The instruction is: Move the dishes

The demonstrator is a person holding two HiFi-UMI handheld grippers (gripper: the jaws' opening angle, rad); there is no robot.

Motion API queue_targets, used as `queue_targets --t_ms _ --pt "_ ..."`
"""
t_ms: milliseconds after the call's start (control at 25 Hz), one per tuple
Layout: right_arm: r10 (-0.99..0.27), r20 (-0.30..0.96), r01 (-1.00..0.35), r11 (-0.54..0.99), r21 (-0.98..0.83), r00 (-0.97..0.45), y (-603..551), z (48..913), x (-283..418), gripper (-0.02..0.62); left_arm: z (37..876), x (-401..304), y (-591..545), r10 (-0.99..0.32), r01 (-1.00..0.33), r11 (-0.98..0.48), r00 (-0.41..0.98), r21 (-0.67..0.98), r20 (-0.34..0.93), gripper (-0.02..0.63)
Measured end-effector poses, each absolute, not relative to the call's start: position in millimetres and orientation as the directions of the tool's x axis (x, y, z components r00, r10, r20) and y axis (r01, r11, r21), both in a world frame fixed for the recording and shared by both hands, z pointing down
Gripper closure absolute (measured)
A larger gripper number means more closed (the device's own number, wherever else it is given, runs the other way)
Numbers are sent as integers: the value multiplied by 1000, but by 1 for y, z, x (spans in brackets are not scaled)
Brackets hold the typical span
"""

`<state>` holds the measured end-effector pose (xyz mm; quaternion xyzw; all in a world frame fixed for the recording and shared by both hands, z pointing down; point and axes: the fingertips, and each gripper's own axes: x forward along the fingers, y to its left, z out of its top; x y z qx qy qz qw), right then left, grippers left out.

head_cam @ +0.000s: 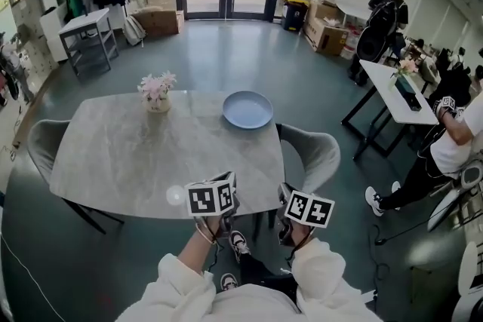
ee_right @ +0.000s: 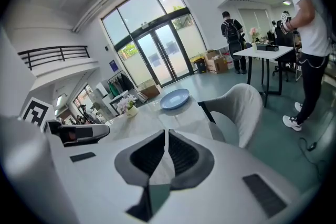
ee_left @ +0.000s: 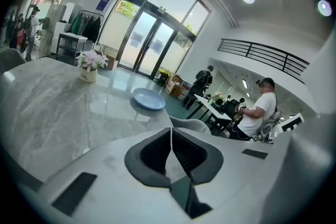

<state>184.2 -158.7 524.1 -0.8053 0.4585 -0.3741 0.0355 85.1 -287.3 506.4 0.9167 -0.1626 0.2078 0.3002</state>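
A single light-blue plate (head_cam: 247,109) lies empty at the far right part of the grey marble table (head_cam: 136,154). It also shows ahead in the left gripper view as the plate (ee_left: 148,98) and in the right gripper view as the plate (ee_right: 175,98). My left gripper (head_cam: 215,200) hovers at the table's near edge, its jaws shut on nothing (ee_left: 171,136). My right gripper (head_cam: 306,209) is just off the table's near right corner, also shut and empty (ee_right: 166,139). Both are well short of the plate.
A small vase of pink flowers (head_cam: 157,93) stands on the table left of the plate. Grey chairs sit at the right side (head_cam: 313,154) and left end (head_cam: 41,136). A white desk (head_cam: 396,90) and a standing person (head_cam: 453,139) are off to the right.
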Motion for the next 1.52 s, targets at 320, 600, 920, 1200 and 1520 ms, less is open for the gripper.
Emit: queue_targets --t_ms 320,600,920,1200,1520 --pt "-766 563 -709 -581 -399 310 -131 519 169 523 509 73 -257 -168 -418 -776 859 472 484 591" --pt "-774 554 -710 -574 -408 307 -120 514 167 525 499 65 -247 -194 -434 -785 850 443 489 591" --pt "-799 541 -723 -534 -437 263 -111 512 165 525 495 62 -227 -232 -472 -774 831 421 505 591" --pt "-805 556 -737 -503 -452 209 -103 525 154 525 494 64 -207 -245 -481 -766 832 426 498 591" --pt "-797 567 -756 -498 -424 207 -89 523 153 525 493 66 -189 -245 -476 -767 837 430 490 591"
